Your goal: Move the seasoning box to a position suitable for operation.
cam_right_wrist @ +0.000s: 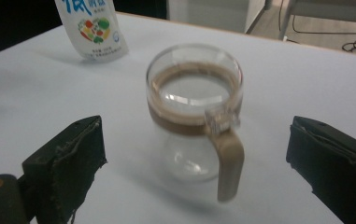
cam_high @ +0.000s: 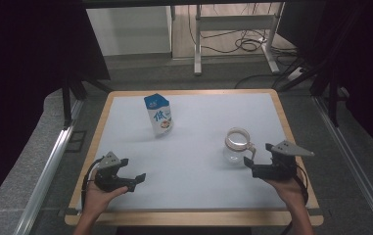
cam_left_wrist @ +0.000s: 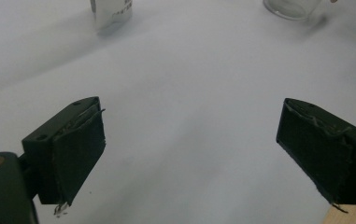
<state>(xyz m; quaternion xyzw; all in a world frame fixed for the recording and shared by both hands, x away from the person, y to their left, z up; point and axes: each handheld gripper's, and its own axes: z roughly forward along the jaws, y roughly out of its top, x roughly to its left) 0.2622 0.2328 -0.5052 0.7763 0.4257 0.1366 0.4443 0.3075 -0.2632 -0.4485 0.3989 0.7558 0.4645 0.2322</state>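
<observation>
Two things stand on the counter point(cam_high: 125, 105): a glass jug point(cam_high: 236, 146) w/ a tan band round its neck and a tan handle, and a blue-and-white milk pouch point(cam_high: 159, 115) upright, well apart from the jug, farther from the person and to the jug's left. The jug is the thing in hand. It sits just beyond the right gripper point(cam_high: 258, 169), handle turned back toward that gripper. In the right gripper view the jug point(cam_right_wrist: 194, 109) stands between and beyond the two black jaws, which are wide apart and touch nothing; the handle point(cam_right_wrist: 227, 161) points at the camera.

Handling, as a guess: clear glass, so stiff, fragile, slippery on the bare belly. Looks empty, though the blur makes that hard to be sure of, so prob. light. Round body could spin or slide out of flat pads. Best hold is likely the tan band at the neck, where the surface looks less slick, or across the handle, thin enough for the pads to close on. Squeeze gently; don't knock it on the counter.

Left gripper point(cam_high: 134, 180) hovers near the person's edge, well left of the jug, jaws also apart and empty; in the left gripper view the jug's base point(cam_left_wrist: 290, 7) is far off.
</observation>
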